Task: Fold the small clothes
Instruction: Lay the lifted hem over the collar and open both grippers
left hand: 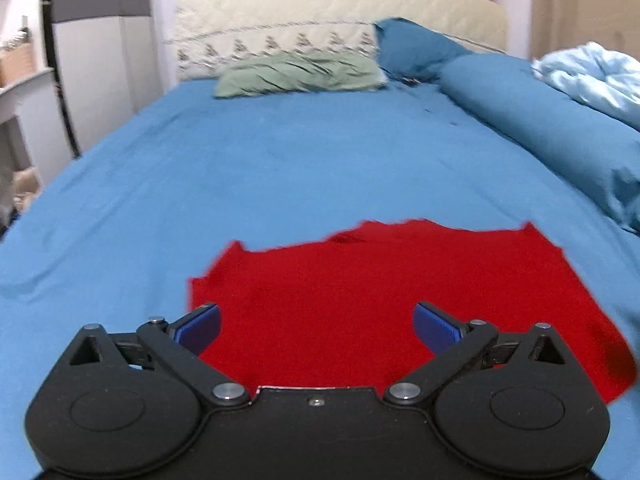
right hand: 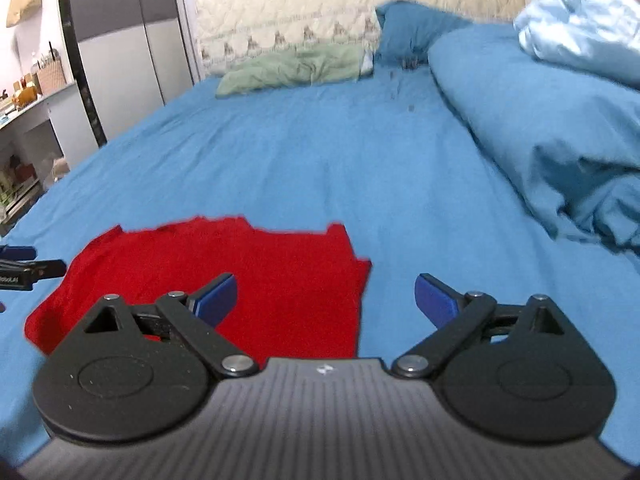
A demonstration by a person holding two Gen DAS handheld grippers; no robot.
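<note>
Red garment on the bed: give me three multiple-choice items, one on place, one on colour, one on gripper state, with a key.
1. Where does the red garment lie?
A. on the blue bedsheet
B. on the green pillow
C. on the floor

2. What colour are the left gripper pads?
A. orange
B. blue
C. white

3. How do both grippers stand?
A. both shut on the garment
B. only one open
C. both open, holding nothing

Key: 1 A, the garment is spread flat on the sheet at the near end. 2 B, a blue pad shows on each finger. 3 C, the left and the right gripper have jaws spread wide with nothing between the pads.
</note>
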